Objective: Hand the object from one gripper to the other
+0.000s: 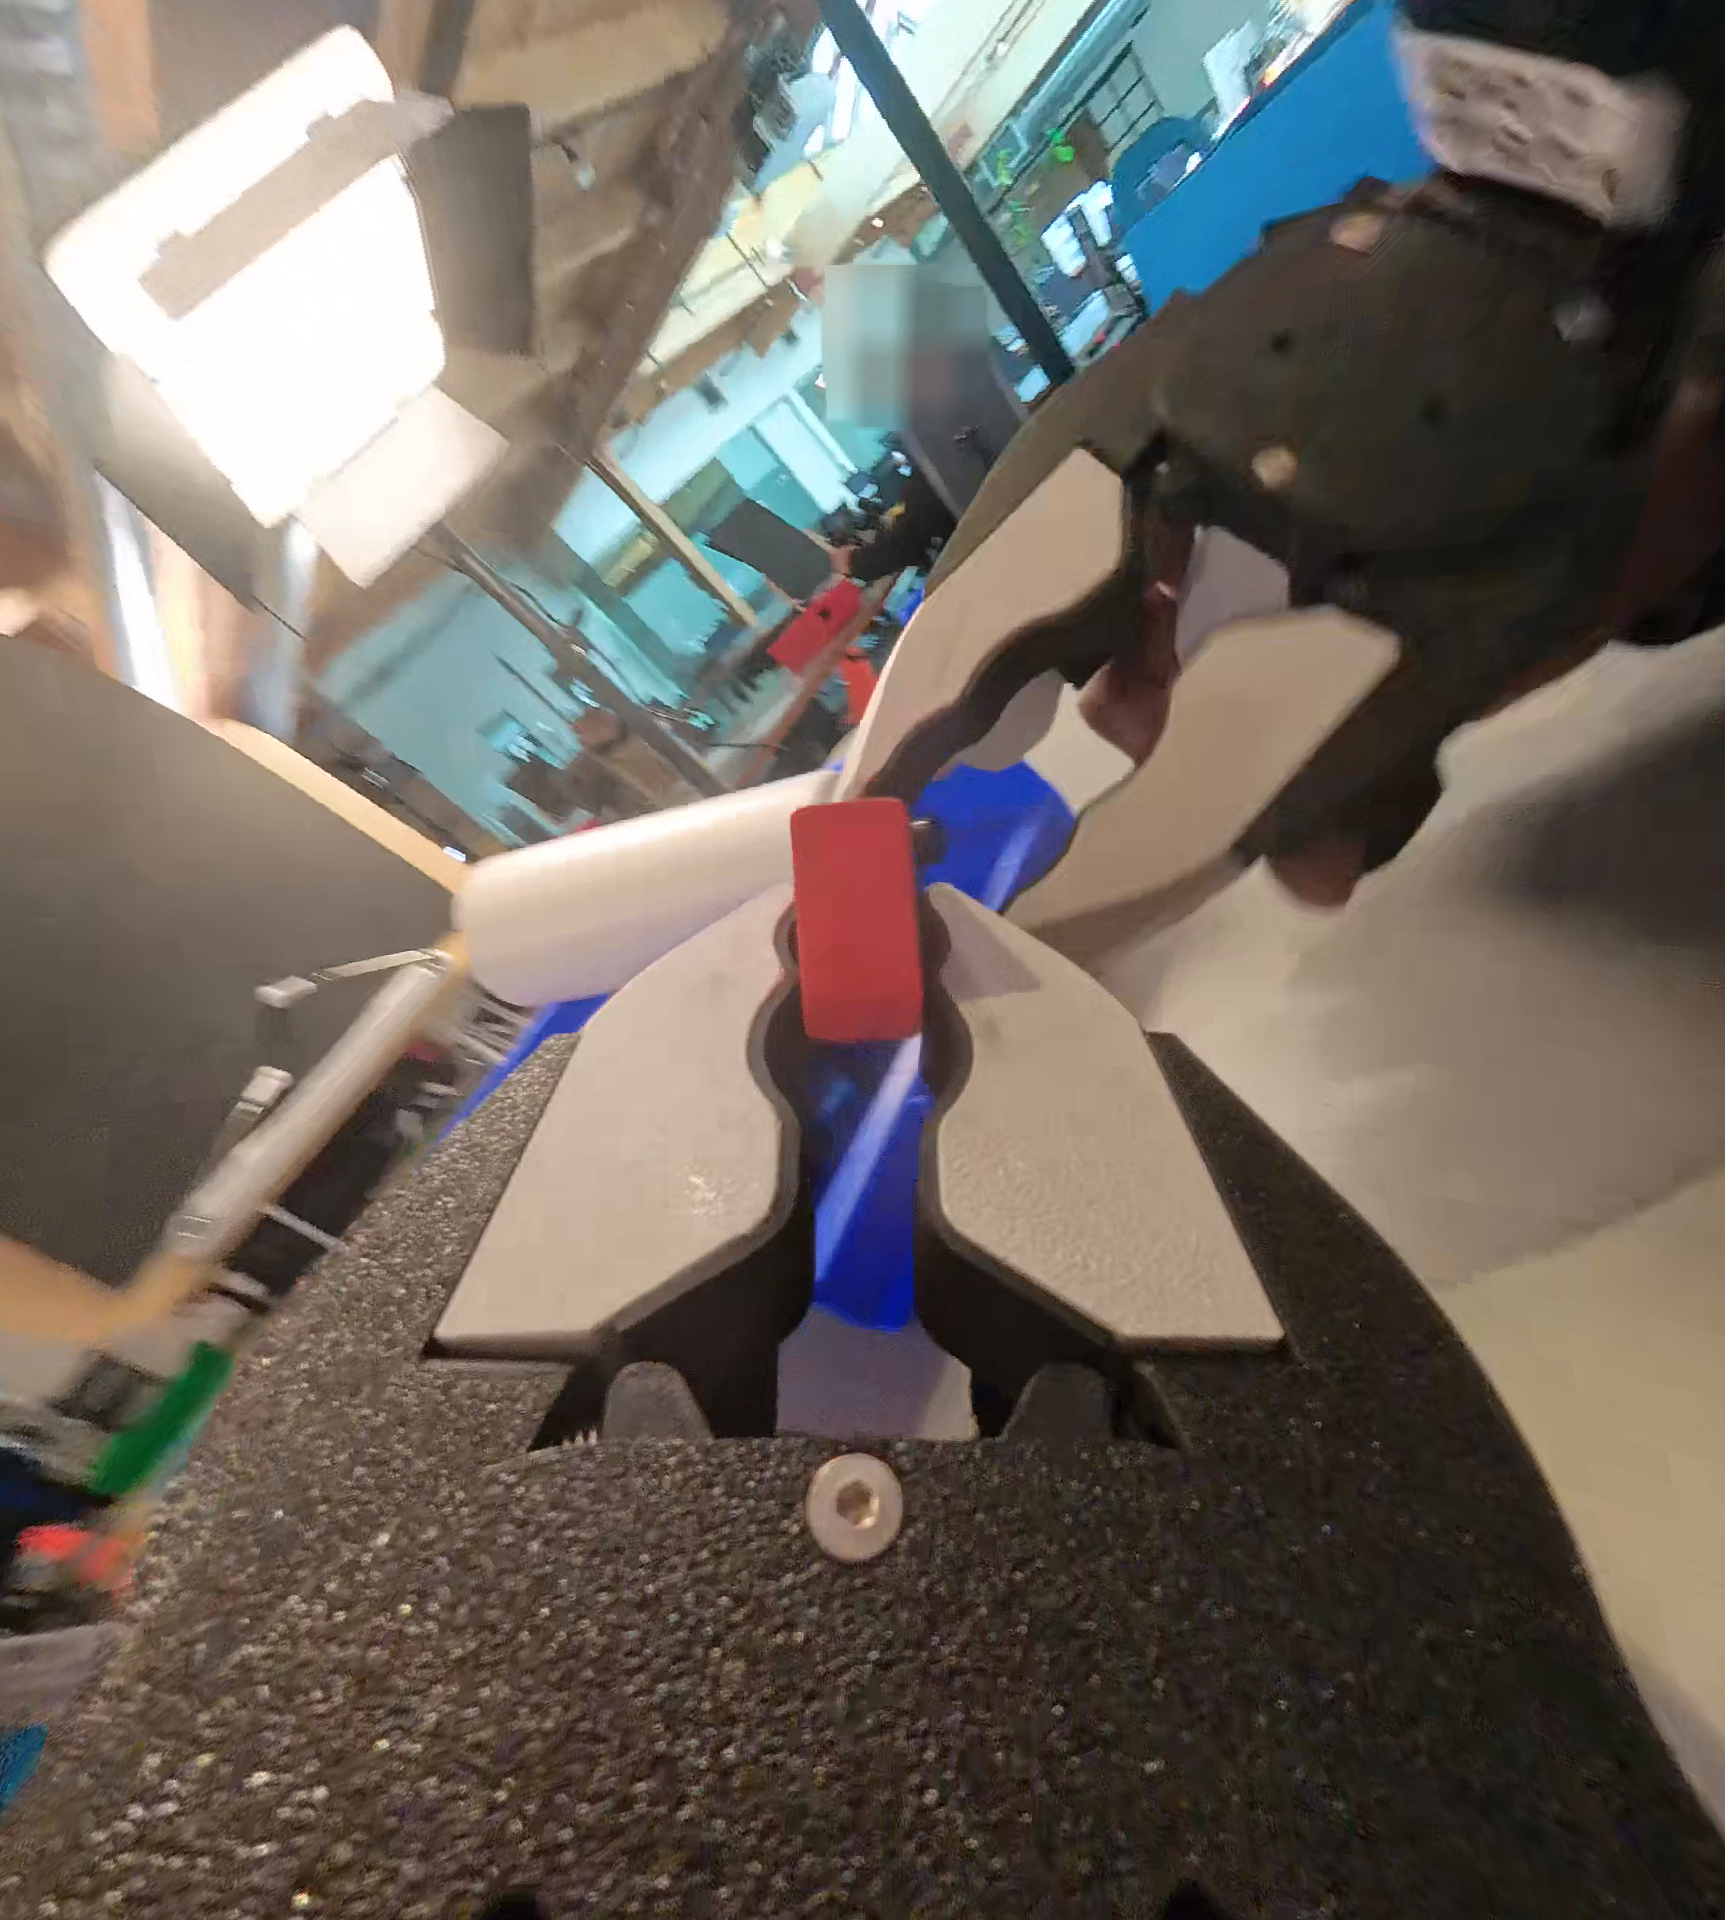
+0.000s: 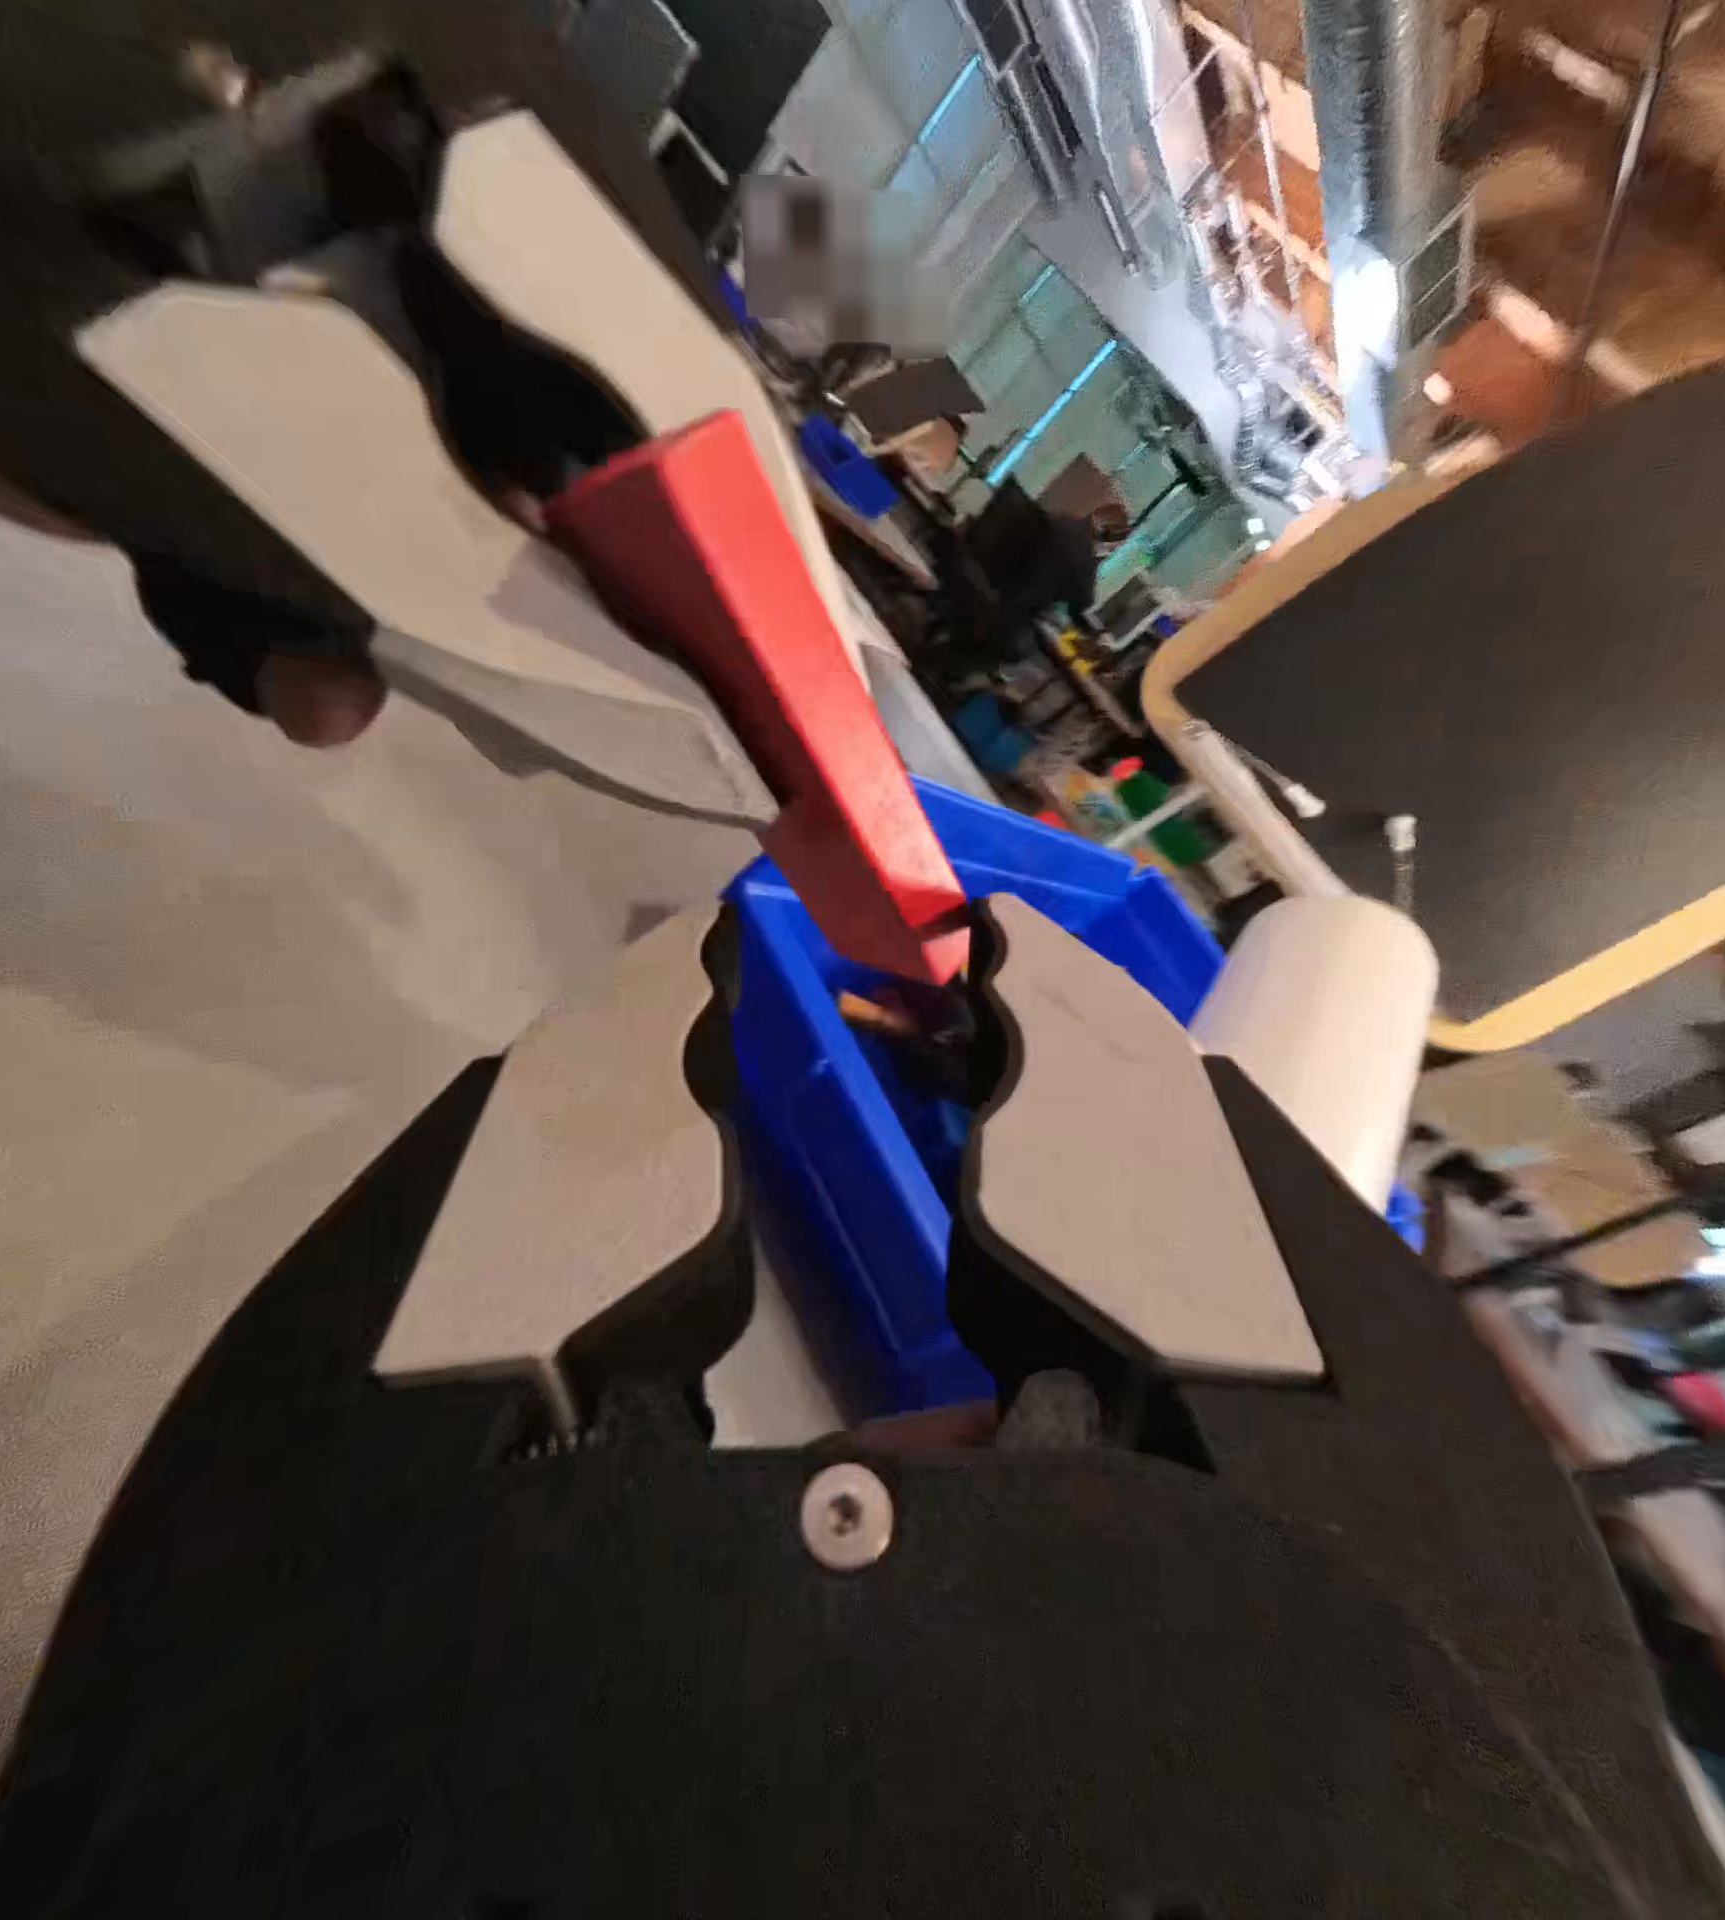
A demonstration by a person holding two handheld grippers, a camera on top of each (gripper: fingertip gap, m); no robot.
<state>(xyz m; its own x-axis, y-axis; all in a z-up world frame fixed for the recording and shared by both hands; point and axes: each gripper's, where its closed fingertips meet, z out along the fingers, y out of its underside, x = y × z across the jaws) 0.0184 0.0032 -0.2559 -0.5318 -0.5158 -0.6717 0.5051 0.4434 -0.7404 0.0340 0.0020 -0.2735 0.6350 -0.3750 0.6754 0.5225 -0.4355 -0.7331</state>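
L gripper (image 1: 858, 925) is pinching the red block (image 1: 856, 921) at one end so the far end sticks out between the spread tips of the R gripper (image 2: 842, 935) (blue bin (image 2: 837, 1122) below), w/ room to close.

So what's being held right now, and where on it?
The left gripper clamps the red block at one end; the right gripper is open around its other end.
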